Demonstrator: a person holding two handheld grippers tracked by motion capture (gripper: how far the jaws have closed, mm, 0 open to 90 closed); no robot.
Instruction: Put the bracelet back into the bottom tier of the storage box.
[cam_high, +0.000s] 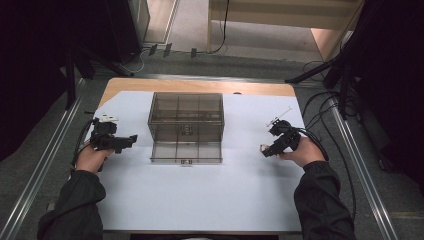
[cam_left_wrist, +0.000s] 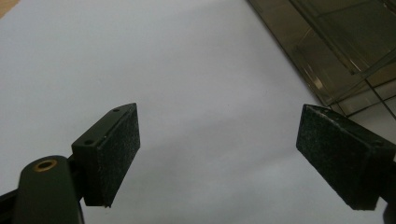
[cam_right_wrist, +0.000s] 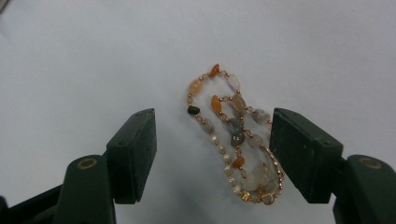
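One beaded bracelet (cam_right_wrist: 233, 135), strung with orange, grey and clear stones on a fine copper-coloured chain, is seen lying in loose loops on the white sheet (cam_high: 200, 195) that covers the table. In the right gripper view it is framed between the two black jaws, which are spread wide apart; its lower loops lie close to the inner face of the right-hand pad (cam_right_wrist: 299, 151), though contact cannot be told, and it is not clamped. In the high view a small pale object is glimpsed at the tip of the right gripper (cam_high: 270, 148), too small to be made out. That gripper is held in the person's right hand (cam_high: 305, 152) at the right side of the sheet, with its cable (cam_high: 320, 145) trailed off toward the table edge.

A smoke-tinted transparent box (cam_high: 186, 125), divided into compartments, is placed at the middle of the sheet, well apart from the bracelet. The left gripper (cam_high: 131, 140) is held in the left hand (cam_high: 90, 157) at the left side, pointed toward the box. In the left gripper view its jaws are shown wide open with nothing between them, bare white sheet below and a corner of the tinted box at upper right. Dark sleeves (cam_high: 75, 205) are seen entering from the bottom edge.
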